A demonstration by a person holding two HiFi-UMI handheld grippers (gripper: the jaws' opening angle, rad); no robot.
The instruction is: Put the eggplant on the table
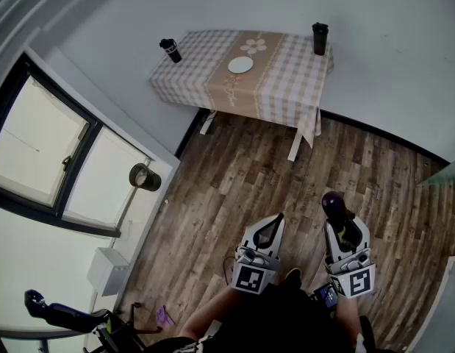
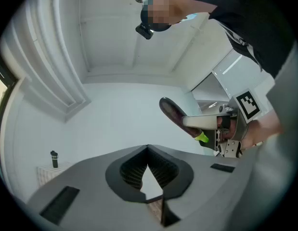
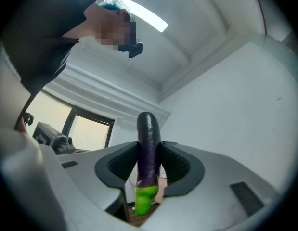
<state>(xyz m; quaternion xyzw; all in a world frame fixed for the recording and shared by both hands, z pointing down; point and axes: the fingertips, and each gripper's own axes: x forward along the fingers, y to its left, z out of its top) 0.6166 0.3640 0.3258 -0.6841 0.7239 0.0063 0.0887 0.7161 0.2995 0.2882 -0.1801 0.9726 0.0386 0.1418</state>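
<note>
The checked-cloth worktop (image 1: 286, 87) stands against the far wall, well apart from you, with bare wooden floor (image 1: 242, 175) between you and it. On the worktop sit a white plate (image 1: 240, 65) near its middle, a black bottle (image 1: 170, 50) at its left corner and a black cup (image 1: 320, 38) at its right corner. Short of the worktop, your right gripper (image 1: 346, 230) has its fingers clamped on the eggplant (image 1: 331, 203). The pads press both sides of the purple body, the green stem end points back towards you and the tip pokes out beyond the fingertips. Your left gripper (image 1: 275, 220), beside it, has its fingers closed together on nothing
</note>
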